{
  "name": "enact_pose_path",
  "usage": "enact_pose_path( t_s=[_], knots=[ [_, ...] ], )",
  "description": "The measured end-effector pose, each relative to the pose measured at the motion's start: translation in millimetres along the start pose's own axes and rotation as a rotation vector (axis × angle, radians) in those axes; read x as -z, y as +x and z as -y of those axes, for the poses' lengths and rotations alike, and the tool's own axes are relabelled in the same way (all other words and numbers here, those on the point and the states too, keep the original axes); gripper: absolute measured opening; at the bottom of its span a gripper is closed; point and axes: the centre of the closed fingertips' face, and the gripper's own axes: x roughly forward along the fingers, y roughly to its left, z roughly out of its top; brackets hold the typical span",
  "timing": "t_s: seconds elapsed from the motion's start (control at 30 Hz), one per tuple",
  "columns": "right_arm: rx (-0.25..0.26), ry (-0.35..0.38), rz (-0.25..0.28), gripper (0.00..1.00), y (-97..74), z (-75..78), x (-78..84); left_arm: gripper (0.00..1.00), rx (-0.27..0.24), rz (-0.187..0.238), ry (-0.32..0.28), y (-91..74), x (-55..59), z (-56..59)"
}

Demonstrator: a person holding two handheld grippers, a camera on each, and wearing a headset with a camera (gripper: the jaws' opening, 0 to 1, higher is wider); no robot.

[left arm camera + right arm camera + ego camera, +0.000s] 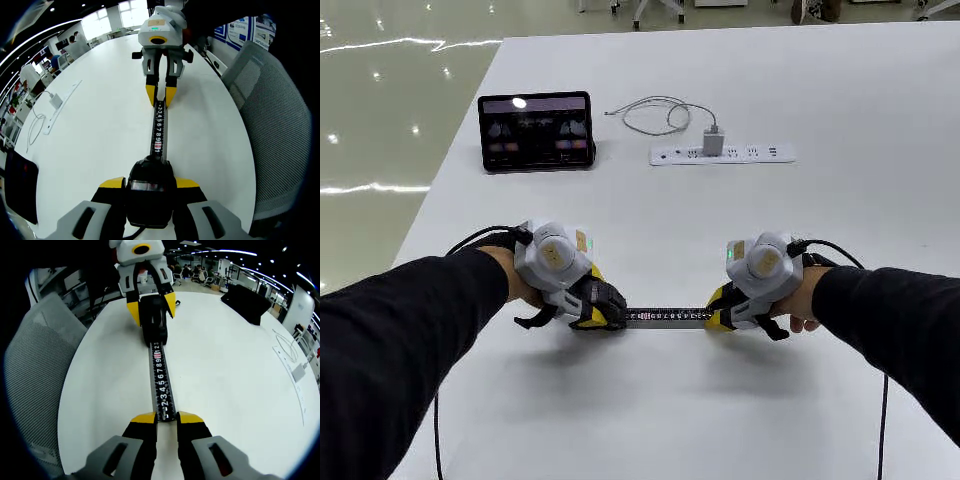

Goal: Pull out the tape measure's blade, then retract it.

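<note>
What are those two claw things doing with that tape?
Someone is working two grippers. The left gripper clamps the tape measure, and the right gripper pinches the end of its blade. The blade is pulled out a little way between them, low over the white table.

Right gripper (166,418) low in view, yellow-tipped jaws pinching end of blade (161,382). Blade runs straight over white table (225,380) to black tape measure case (152,327), clamped by left gripper (152,307). Mesh chair (40,370) at left.
</note>
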Motion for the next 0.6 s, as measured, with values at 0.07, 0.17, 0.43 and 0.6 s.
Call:
enact_pose_path(
  t_s=[0.07, 0.17, 0.43, 0.6],
  knots=[
    [0.000, -0.003, -0.003, 0.10, -0.3, 0.0, 0.3, 0.31, 0.001, 0.002, -0.003, -0.4, 0.7, -0.5],
    [0.004, -0.003, -0.007, 0.10, -2.9, 1.6, 3.8, 0.31, 0.002, 0.002, -0.008, -0.3, 1.4, -1.2],
    [0.004, 0.011, -0.007, 0.10, -10.9, 2.3, 13.4, 0.31, 0.005, 0.005, -0.009, 0.7, 1.5, -0.7],
    [0.006, 0.013, -0.009, 0.10, -14.5, 3.3, 18.5, 0.31, 0.005, 0.007, -0.012, 1.1, 1.9, -1.2]
  ],
)
